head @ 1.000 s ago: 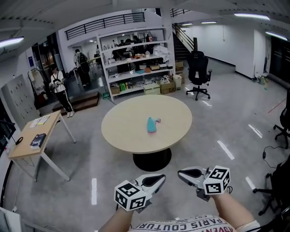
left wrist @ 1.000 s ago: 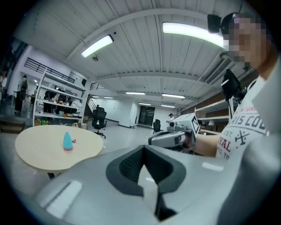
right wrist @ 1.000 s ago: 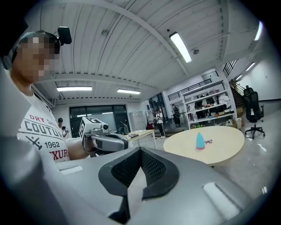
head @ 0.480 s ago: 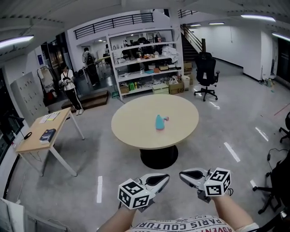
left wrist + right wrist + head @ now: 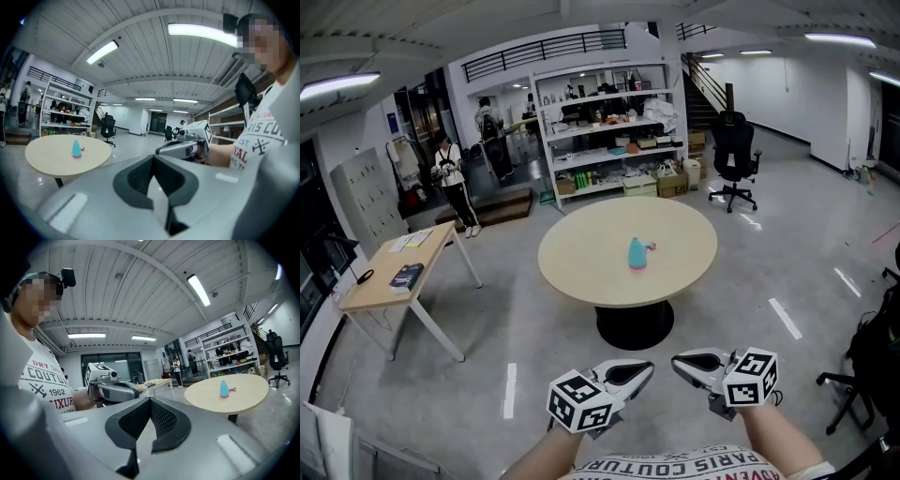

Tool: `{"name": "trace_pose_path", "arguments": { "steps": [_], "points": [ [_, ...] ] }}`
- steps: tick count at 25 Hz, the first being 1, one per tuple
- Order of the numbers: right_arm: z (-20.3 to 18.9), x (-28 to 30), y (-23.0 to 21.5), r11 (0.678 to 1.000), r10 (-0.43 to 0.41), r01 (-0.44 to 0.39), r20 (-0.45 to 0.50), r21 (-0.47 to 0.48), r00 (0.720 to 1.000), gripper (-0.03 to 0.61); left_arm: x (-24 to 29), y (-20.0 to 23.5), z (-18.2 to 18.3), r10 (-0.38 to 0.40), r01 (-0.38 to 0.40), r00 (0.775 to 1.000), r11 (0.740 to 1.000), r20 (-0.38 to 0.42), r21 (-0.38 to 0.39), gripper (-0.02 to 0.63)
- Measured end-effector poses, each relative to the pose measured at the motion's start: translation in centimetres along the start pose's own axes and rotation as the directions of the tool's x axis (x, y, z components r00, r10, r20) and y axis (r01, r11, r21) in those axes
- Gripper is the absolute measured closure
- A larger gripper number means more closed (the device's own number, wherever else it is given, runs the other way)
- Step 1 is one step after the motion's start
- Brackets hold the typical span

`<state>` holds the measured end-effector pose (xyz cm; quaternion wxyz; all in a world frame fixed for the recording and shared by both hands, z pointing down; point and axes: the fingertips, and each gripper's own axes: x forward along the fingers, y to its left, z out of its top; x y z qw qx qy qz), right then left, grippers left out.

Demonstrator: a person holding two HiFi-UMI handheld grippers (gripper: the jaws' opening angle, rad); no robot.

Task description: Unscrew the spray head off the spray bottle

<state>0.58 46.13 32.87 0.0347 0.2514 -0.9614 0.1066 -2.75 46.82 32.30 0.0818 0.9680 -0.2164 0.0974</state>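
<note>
A small teal spray bottle (image 5: pixel 637 253) with a pink spray head stands near the middle of a round beige table (image 5: pixel 581 272). The same bottle (image 5: pixel 76 149) shows far off in the left gripper view, and the bottle (image 5: pixel 224 389) also appears in the right gripper view. Both grippers are held low, close to the person's body, well short of the table. My left gripper (image 5: pixel 649 367) is shut with nothing in it. My right gripper (image 5: pixel 676 359) is also shut and empty. Their tips point toward each other.
A small wooden desk (image 5: pixel 389 277) with a dark book stands at the left. Stocked white shelves (image 5: pixel 609 127) line the back wall, with a black office chair (image 5: pixel 737 155) to their right. People (image 5: pixel 450 178) stand far back left. Another chair (image 5: pixel 872 366) is at the right edge.
The view has shifted: the table and bottle now sit a little further right and lower in the head view, and slightly nearer. Both grippers stay shut in the same pose.
</note>
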Motion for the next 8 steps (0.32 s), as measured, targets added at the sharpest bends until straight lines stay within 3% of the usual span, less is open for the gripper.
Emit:
{"name": "trace_pose_path", "arguments": {
  "steps": [8],
  "points": [
    [0.28,0.15,0.43,1.0,0.003,-0.003,0.001,0.002,1.0,0.578,-0.37,-0.09,0.3,0.006,-0.006,1.0,1.0,0.005,-0.001,0.612]
  ]
}}
